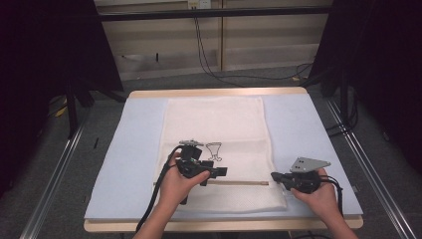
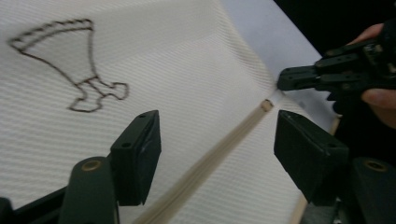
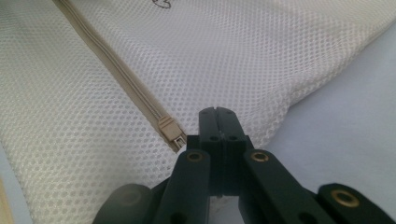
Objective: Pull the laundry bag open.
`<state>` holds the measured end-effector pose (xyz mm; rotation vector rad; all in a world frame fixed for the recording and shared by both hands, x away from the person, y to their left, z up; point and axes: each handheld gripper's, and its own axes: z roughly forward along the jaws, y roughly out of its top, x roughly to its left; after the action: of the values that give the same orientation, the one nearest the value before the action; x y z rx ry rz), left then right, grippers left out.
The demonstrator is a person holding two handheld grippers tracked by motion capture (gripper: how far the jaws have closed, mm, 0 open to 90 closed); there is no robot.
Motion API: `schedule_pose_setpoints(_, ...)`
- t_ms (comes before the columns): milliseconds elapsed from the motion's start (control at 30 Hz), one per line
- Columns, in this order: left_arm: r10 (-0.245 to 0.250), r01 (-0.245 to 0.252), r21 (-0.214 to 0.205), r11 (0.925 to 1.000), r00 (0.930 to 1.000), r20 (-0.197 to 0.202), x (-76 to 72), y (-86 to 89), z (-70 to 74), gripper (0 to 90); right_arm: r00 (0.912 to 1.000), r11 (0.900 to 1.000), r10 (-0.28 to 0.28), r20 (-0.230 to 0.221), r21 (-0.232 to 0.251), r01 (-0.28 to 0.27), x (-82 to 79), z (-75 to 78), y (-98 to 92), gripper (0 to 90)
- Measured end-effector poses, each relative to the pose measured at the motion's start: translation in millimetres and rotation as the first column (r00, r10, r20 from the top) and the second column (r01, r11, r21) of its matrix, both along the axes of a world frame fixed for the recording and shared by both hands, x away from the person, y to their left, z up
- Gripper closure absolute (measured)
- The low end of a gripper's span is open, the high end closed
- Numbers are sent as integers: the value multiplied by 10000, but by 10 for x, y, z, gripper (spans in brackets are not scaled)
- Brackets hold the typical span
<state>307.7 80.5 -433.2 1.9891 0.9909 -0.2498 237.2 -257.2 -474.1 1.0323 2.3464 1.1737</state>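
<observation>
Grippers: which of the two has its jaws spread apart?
The left gripper: its black jaws stand wide apart above the mesh bag, with nothing between them. The right gripper has its jaws pressed together, beside the zipper pull.

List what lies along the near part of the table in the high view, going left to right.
Bare blue mat → left claw → beige zipper on the white mesh bag → right claw

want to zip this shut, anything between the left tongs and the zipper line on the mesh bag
Nothing visible. The open left tongs hover over the beige zipper line of the white mesh laundry bag, with only bare mesh beneath. The shut right tongs sit at the zipper's far end.
</observation>
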Motion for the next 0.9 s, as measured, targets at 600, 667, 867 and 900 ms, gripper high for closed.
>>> schedule_pose_setpoints(600,-294,183,-715,9973,9870,-1583,-8,-496,-117,472,9997,9994,182,-169,-304,-187,-16,-48,18,900)
schedule_pose_setpoints(667,-436,293,-790,9964,9816,-1859,-6,-540,-143,472,9995,9989,258,-189,-391,-266,-16,-49,22,900)
schedule_pose_setpoints(867,-632,531,-543,9971,9769,-2041,-5,-660,-208,483,9994,9985,185,-307,-507,-200,-18,-72,33,900)
schedule_pose_setpoints(900,-536,405,-633,9972,9739,-2204,-17,-695,-213,488,9994,9986,157,-316,-509,-173,-17,-74,31,900)
